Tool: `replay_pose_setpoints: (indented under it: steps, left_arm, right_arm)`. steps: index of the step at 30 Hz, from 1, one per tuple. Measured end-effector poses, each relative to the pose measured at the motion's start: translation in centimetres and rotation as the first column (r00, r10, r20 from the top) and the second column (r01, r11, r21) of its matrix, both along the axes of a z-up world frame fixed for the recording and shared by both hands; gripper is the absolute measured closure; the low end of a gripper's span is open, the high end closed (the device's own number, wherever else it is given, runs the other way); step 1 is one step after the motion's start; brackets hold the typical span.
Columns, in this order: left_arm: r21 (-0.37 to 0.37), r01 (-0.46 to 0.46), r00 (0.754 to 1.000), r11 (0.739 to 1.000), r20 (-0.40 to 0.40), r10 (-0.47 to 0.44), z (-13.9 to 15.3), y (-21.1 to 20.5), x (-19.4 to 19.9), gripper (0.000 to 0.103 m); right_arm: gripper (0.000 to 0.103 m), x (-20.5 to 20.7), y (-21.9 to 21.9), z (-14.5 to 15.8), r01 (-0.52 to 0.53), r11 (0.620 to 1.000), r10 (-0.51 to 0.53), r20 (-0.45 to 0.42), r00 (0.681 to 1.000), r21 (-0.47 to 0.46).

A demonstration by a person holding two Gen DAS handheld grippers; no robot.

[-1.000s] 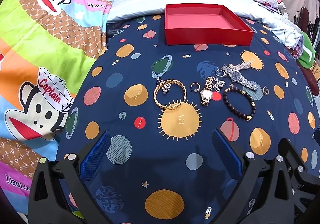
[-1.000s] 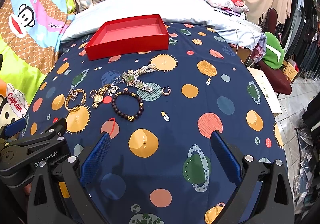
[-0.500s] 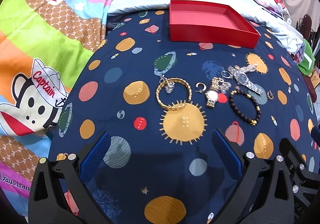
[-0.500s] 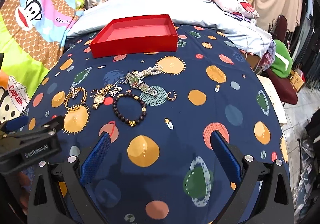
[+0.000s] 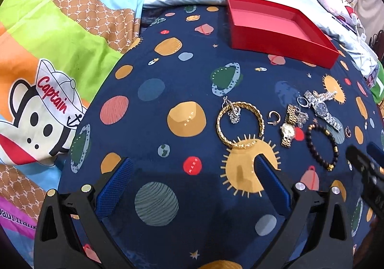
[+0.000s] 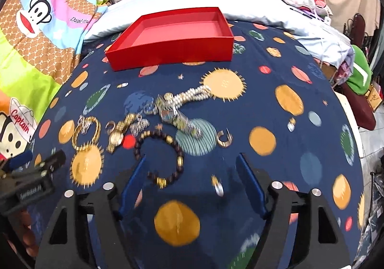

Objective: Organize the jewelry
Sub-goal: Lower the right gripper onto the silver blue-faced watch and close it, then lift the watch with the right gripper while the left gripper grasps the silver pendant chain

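Observation:
Jewelry lies on a navy planet-print cloth: a gold chain bracelet (image 5: pixel 240 123) with a silver chain on it, a gold watch (image 5: pixel 288 128), a dark bead bracelet (image 5: pixel 322 147), a silver watch (image 5: pixel 321 109) and a small hoop earring (image 5: pixel 274 117). An empty red box (image 5: pixel 276 28) stands behind them. My left gripper (image 5: pixel 192 185) is open and empty, just short of the gold bracelet. My right gripper (image 6: pixel 190 181) is open and empty, low over the bead bracelet (image 6: pixel 159 157). The red box (image 6: pixel 172 36) and another earring (image 6: pixel 224 140) show in the right wrist view.
A cartoon monkey blanket (image 5: pixel 48 76) lies to the left. A pale blue quilt (image 6: pixel 252 4) and pillows lie behind the box. A green item and chair (image 6: pixel 360 81) stand past the cloth's right edge. The left gripper shows at the left (image 6: pixel 31 173).
Both grippers have moved forward and lower toward the jewelry. The right gripper now stands close over the bead bracelet, and its view is blurred by motion. Both stay open.

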State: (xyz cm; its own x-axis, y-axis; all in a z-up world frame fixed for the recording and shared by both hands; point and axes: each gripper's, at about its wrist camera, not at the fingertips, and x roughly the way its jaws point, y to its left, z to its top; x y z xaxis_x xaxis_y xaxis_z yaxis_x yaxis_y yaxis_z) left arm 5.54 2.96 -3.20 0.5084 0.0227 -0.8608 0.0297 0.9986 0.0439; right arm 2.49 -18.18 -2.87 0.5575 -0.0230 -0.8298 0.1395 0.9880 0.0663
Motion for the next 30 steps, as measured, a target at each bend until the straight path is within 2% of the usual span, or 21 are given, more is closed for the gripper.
replay_pose_setpoints:
  steps: [5,10,13,15,17,22,26,30]
  left_arm:
    - [-0.005,-0.005,1.000,1.000,-0.002,0.005,-0.4,0.3,0.9,0.005]
    - [-0.013,-0.002,1.000,1.000,-0.012,0.002,-0.8,0.5,1.5,0.005]
    - [-0.021,0.000,1.000,1.000,-0.019,-0.001,-1.1,0.6,1.7,0.005]
    - [-0.023,0.000,1.000,1.000,-0.025,-0.001,-1.2,0.7,1.9,0.005]
    - [-0.028,0.001,1.000,1.000,-0.030,-0.002,-1.4,0.8,2.1,0.005]
    - [-0.032,0.012,0.999,0.999,-0.035,-0.013,-1.6,0.5,2.4,0.005]
    - [-0.037,0.021,0.999,0.999,-0.036,-0.023,-1.7,0.2,2.6,0.005]
    - [-0.040,0.035,0.999,0.999,-0.038,-0.037,-1.8,-0.2,2.7,0.005]
  right_arm:
    - [0.039,2.9,0.2,-0.7,-0.028,1.000,0.028,-0.005,1.000,-0.006]
    - [0.046,5.7,0.4,-1.9,-0.053,0.998,0.054,-0.036,0.998,0.026]
    - [0.055,6.8,0.6,-2.7,-0.066,0.997,0.068,-0.055,0.996,0.044]
    - [0.056,7.3,0.8,-3.0,-0.072,0.997,0.074,-0.053,0.996,0.034]
    - [0.059,7.6,1.1,-3.1,-0.081,0.997,0.082,-0.050,0.995,0.017]
    - [0.081,7.4,1.5,-3.1,-0.098,0.995,0.097,-0.051,0.994,-0.020]
    - [0.087,6.7,1.1,-3.0,-0.089,0.996,0.089,-0.057,0.994,0.005]
    - [0.088,5.4,0.4,-2.8,-0.067,0.996,0.071,-0.061,0.996,0.054]
